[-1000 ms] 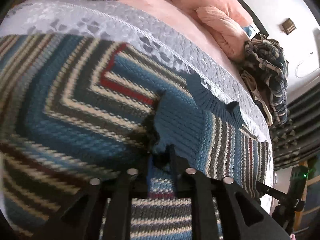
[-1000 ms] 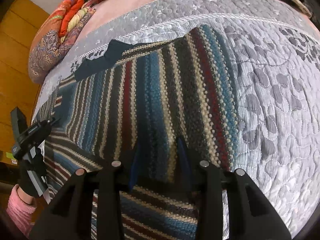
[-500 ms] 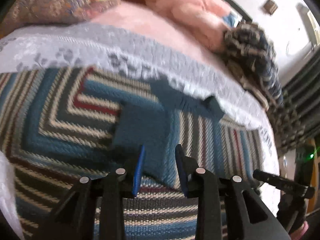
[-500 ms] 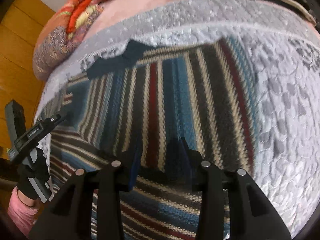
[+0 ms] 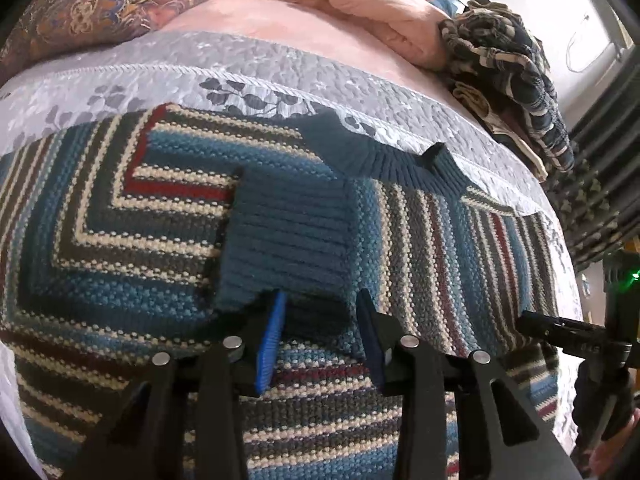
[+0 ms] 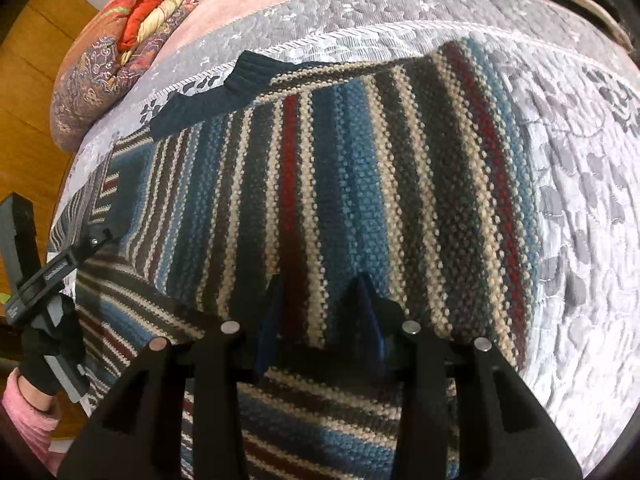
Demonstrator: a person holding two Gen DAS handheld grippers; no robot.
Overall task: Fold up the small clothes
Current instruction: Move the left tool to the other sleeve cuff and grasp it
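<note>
A striped knit sweater (image 5: pixel 120 240) in blue, grey, cream and red lies flat on the bed, its dark blue collar (image 5: pixel 400 160) at the far edge. One sleeve is folded across the body, and its ribbed blue cuff (image 5: pixel 284 240) rests just ahead of my left gripper (image 5: pixel 320 320), which is open and holds nothing. In the right wrist view the other sleeve is folded over the sweater (image 6: pixel 360 160). My right gripper (image 6: pixel 318 304) stands open low over that fold's near edge. The collar (image 6: pixel 208 96) shows at the upper left, and the left gripper (image 6: pixel 52 276) at the left edge.
A grey quilted bedspread (image 5: pixel 240 68) lies under the sweater, with a bare stretch (image 6: pixel 580 240) to the right. Behind it are a pink blanket (image 5: pixel 380 0), a patterned pillow (image 5: pixel 80 8) and a heap of plaid clothes (image 5: pixel 512 72). A gloved hand in a pink sleeve (image 6: pixel 28 400) holds the left gripper.
My left gripper, shut on the blue cuff a second ago, has opened, let it go and drawn back a little. The cuff now lies flat on the sweater. The right gripper has barely moved.
</note>
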